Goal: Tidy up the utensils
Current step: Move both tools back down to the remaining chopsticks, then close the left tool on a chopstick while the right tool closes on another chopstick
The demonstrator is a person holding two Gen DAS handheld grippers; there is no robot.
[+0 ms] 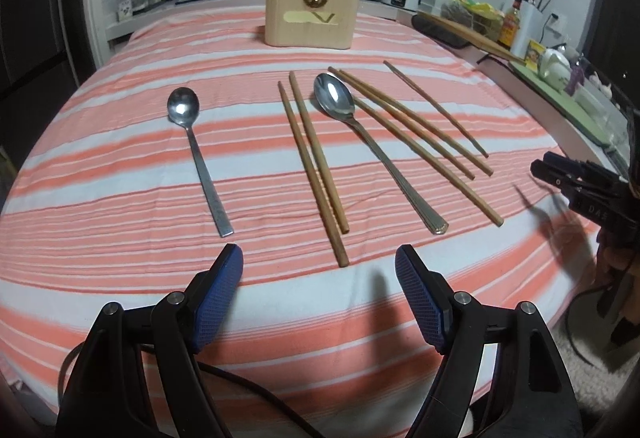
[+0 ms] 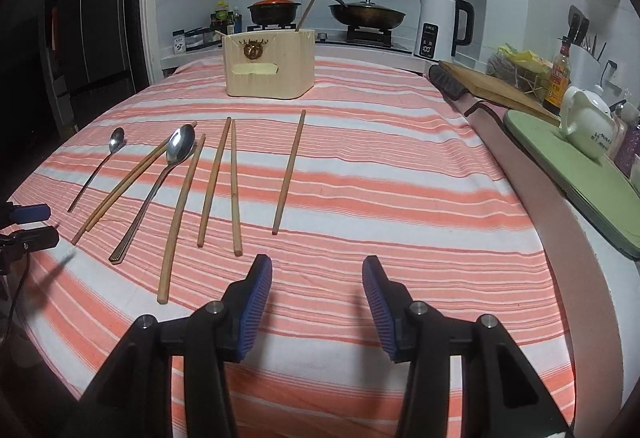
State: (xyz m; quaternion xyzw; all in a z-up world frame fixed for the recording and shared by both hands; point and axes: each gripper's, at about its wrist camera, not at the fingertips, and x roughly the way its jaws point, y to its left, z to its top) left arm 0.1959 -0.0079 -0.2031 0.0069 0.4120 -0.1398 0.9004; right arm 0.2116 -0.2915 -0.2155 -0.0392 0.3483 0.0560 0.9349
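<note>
On the striped cloth [image 1: 120,198] lie a small spoon [image 1: 196,150], a large spoon [image 1: 372,150] and several wooden chopsticks [image 1: 316,166] side by side. A wooden holder box [image 1: 310,14] stands at the far end, with a chopstick sticking out of it. My left gripper [image 1: 318,258] hovers open over the near edge, just short of the chopstick pair's near ends, with nothing between its fingers. My right gripper [image 2: 318,266] is open and empty too, below and right of a chopstick pair [image 2: 224,182]. A single chopstick [image 2: 289,170] lies ahead of it. The holder box [image 2: 268,66] stands beyond.
Behind the table a stove carries a pot [image 2: 274,8] and a lidded pan [image 2: 366,14], beside a white kettle [image 2: 440,26]. Along the right side are a cutting board [image 2: 492,86], a sauce bottle [image 2: 560,78] and a teapot [image 2: 588,122] on a green tray [image 2: 580,174].
</note>
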